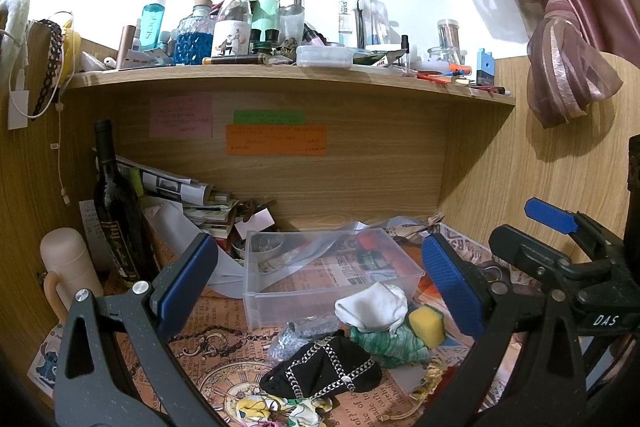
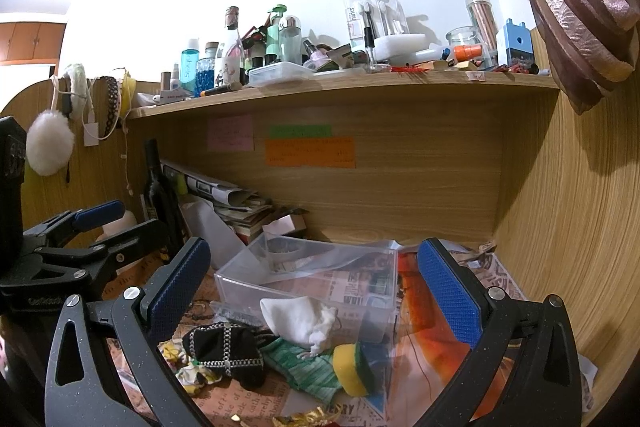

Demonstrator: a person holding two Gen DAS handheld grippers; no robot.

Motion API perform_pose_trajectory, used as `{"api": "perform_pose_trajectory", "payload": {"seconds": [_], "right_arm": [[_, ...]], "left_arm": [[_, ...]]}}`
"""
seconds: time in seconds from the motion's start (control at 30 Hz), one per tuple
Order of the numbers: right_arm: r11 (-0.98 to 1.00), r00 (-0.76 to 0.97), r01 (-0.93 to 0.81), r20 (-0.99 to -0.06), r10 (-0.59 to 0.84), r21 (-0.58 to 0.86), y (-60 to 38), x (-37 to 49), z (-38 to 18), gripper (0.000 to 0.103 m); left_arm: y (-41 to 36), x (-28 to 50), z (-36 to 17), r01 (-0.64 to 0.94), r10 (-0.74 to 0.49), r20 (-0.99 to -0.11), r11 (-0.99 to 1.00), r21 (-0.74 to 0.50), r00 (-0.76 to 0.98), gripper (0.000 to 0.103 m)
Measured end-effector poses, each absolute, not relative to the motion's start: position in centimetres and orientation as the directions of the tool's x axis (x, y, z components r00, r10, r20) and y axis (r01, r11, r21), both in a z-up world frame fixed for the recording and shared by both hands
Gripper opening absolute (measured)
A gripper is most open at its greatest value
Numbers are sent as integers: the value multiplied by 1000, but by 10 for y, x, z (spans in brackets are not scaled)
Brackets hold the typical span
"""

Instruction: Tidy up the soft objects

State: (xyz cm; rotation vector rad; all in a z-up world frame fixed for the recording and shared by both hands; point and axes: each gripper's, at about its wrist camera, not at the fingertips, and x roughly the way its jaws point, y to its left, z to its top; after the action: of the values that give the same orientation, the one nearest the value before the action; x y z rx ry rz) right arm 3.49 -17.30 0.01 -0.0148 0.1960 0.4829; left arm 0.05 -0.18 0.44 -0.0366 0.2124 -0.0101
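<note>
The clear plastic bin [image 1: 320, 267] holds no soft item that I can see, so by my judgement the sorting has barely begun. Just in front of the bin lie the black chain-trimmed pouch [image 1: 320, 371], green cloth [image 1: 384, 345], white cloth [image 1: 374, 307] and yellow sponge [image 1: 426, 325]. The left gripper [image 1: 320, 287] and right gripper [image 2: 316, 291] both gape wide, holding nothing.
</note>
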Motion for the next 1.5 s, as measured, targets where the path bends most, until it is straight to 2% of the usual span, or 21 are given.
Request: {"api": "perform_pose_trajectory", "payload": {"seconds": [0.47, 0.63, 0.93, 1.07, 1.2, 1.23, 1.37, 1.5], "right_arm": [[885, 865, -463, -198, 461, 36, -172, 36, -2, 103], [886, 859, -462, -225, 461, 50, -172, 45, -8, 103], [894, 805, -439, -402, 436, 91, -178, 84, -54, 103], [905, 780, -413, -474, 409, 101, -185, 99, -77, 103], [910, 735, -397, -552, 395, 123, -192, 113, -96, 103], [910, 724, -396, -566, 394, 127, -193, 116, -101, 102], [897, 676, -413, -607, 417, 155, -195, 126, -115, 85], [868, 629, -451, -615, 476, 210, -195, 131, -123, 69]], "left_arm": [[-5, 2, 6, 8, -16, -215, 999, -40, 977, 103], [-7, 15, -3, 24, -36, -262, 998, -52, 964, 103], [-7, 62, -53, 52, -84, -462, 995, -82, 883, 103], [-10, 87, -71, 75, -121, -528, 991, -107, 840, 103], [-17, 107, -79, 92, -134, -548, 990, -105, 826, 103], [-19, 112, -81, 95, -139, -552, 990, -108, 822, 102], [-27, 132, -87, 118, -165, -590, 986, -118, 791, 84], [-35, 144, -98, 138, -189, -620, 982, -130, 762, 77]]}}
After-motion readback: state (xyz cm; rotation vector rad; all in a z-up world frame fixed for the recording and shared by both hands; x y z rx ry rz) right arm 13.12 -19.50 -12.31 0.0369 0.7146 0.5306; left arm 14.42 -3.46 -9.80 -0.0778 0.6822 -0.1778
